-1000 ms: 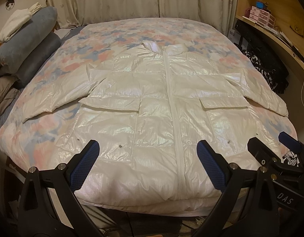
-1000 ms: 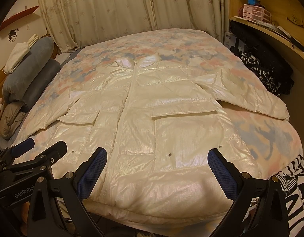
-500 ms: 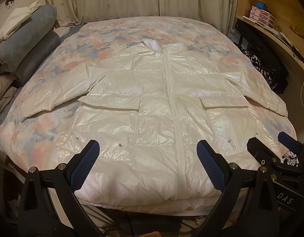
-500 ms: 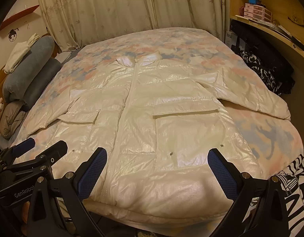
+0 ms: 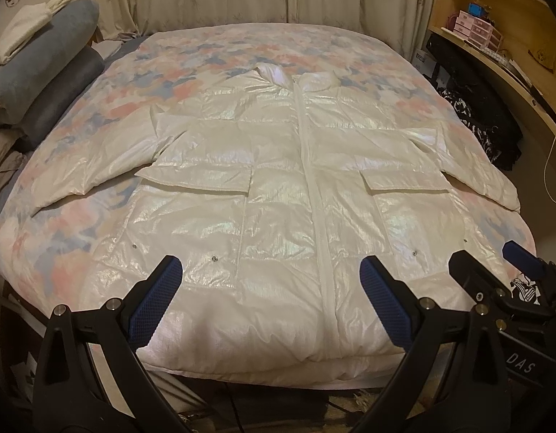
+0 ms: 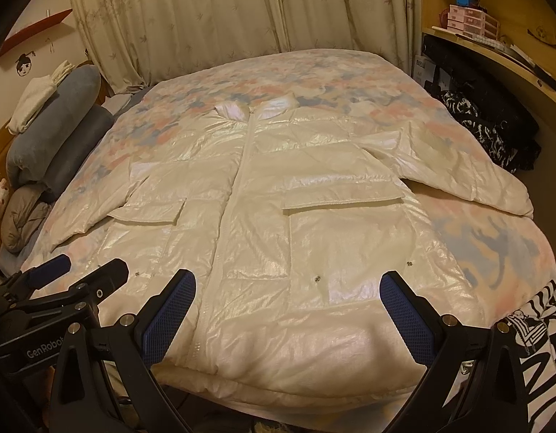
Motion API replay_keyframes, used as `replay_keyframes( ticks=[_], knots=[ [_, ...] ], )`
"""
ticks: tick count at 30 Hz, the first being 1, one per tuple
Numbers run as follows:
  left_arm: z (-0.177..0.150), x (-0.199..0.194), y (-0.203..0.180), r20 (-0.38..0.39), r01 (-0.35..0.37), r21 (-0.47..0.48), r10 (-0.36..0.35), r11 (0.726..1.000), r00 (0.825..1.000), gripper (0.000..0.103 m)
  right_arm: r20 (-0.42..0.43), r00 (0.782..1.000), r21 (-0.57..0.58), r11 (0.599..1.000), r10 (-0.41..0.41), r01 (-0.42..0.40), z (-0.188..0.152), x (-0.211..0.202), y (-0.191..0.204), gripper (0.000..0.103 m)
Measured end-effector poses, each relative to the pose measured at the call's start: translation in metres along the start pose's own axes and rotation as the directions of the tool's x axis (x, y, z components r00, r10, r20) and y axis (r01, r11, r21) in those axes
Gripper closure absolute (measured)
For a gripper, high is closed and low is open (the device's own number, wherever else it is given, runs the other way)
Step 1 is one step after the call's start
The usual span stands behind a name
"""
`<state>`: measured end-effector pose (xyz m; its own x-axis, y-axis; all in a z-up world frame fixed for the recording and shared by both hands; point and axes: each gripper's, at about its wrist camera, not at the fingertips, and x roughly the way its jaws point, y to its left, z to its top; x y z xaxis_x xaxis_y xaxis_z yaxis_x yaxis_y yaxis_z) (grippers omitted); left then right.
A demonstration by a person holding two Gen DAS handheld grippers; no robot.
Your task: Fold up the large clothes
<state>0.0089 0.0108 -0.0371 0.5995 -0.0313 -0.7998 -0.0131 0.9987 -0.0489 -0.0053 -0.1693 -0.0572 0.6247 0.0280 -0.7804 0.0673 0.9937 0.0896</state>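
A large shiny white puffer jacket [image 5: 278,195] lies flat and zipped on the bed, collar at the far end, both sleeves spread out to the sides; it also shows in the right wrist view [image 6: 296,223]. My left gripper [image 5: 270,299] is open and empty, held above the jacket's near hem. My right gripper [image 6: 289,317] is open and empty, also above the near hem, to the right of the left one. Each gripper shows at the edge of the other's view.
The bed has a pastel floral cover [image 5: 242,47]. Grey pillows and a white folded cloth [image 5: 36,68] are stacked at the left. A wooden shelf unit [image 5: 494,47] and dark clothes [image 5: 476,119] stand at the right. Curtains hang behind the bed.
Both grippers have eased slightly back and up, so the views shift a little. The jacket has not moved and both grippers stay open.
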Motion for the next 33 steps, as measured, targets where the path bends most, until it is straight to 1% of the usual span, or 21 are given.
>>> replay_keyframes(
  ticks=[13,20,22,27,31,33],
  knots=[
    [-0.001,-0.005,0.001,0.019,0.008,0.005,-0.008,1.000,1.000,0.005,0.002,1.000,0.001,1.000,0.007,-0.007,0.000,-0.003,0.002,0.000],
    [0.007,-0.009,-0.005,0.006,0.036,0.043,-0.036,0.998,0.999,0.005,0.009,1.000,-0.005,1.000,0.007,-0.007,0.006,-0.014,0.002,0.000],
    [0.011,-0.012,-0.008,0.022,0.052,0.059,-0.054,0.997,0.998,0.005,0.017,1.000,-0.015,1.000,-0.002,0.003,0.014,-0.020,0.002,0.000],
    [0.031,-0.024,-0.020,0.064,0.062,0.115,-0.070,0.991,0.995,0.005,0.072,0.996,-0.038,0.998,-0.053,0.056,0.036,-0.041,-0.004,0.000],
    [0.058,-0.034,-0.031,0.110,0.064,0.138,-0.080,0.988,0.991,0.005,0.101,0.993,-0.036,0.998,-0.056,0.060,0.063,-0.061,-0.019,0.000],
    [0.073,-0.041,-0.036,0.149,0.067,0.140,-0.088,0.988,0.985,0.005,0.137,0.988,-0.035,0.996,-0.077,0.083,0.079,-0.073,-0.028,0.000]
  ],
)
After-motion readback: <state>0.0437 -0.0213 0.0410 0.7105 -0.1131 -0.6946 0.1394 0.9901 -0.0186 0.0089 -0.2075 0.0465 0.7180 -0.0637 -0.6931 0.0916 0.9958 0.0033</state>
